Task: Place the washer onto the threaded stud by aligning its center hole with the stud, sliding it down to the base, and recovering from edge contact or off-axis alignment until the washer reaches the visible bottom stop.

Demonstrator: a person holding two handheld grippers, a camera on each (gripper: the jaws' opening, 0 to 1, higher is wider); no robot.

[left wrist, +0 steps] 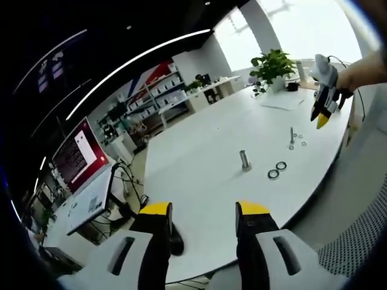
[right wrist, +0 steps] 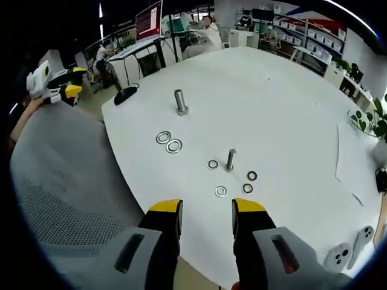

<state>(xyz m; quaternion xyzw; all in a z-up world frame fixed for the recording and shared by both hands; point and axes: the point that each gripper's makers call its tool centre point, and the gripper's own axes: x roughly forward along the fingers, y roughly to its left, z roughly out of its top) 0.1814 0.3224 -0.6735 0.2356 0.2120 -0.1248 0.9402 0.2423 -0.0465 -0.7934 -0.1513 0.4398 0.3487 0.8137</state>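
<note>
Two threaded studs stand upright on the white table (right wrist: pixel 272 109). The thinner stud (right wrist: pixel 230 159) (left wrist: pixel 291 135) has several small washers (right wrist: pixel 221 191) (left wrist: pixel 291 147) lying flat around its base. The thicker stud (right wrist: pixel 179 101) (left wrist: pixel 245 160) has two larger washers (right wrist: pixel 169 141) (left wrist: pixel 277 170) beside it. My right gripper (right wrist: pixel 207 209) is open and empty just short of the small washers; it also shows high above the table's far side as the right gripper (left wrist: pixel 320 118). My left gripper (left wrist: pixel 202 211) is open and empty over the table's edge, and appears as the left gripper (right wrist: pixel 68 86) at upper left.
A potted plant (left wrist: pixel 272 65) and a sheet of paper (left wrist: pixel 282 100) sit at one end of the table. A dark computer mouse (right wrist: pixel 126 94) lies near the edge. White controllers (right wrist: pixel 351 249) rest by my right gripper. A mesh chair back (right wrist: pixel 66 199) is close. Desks, monitors and a seated person stand beyond.
</note>
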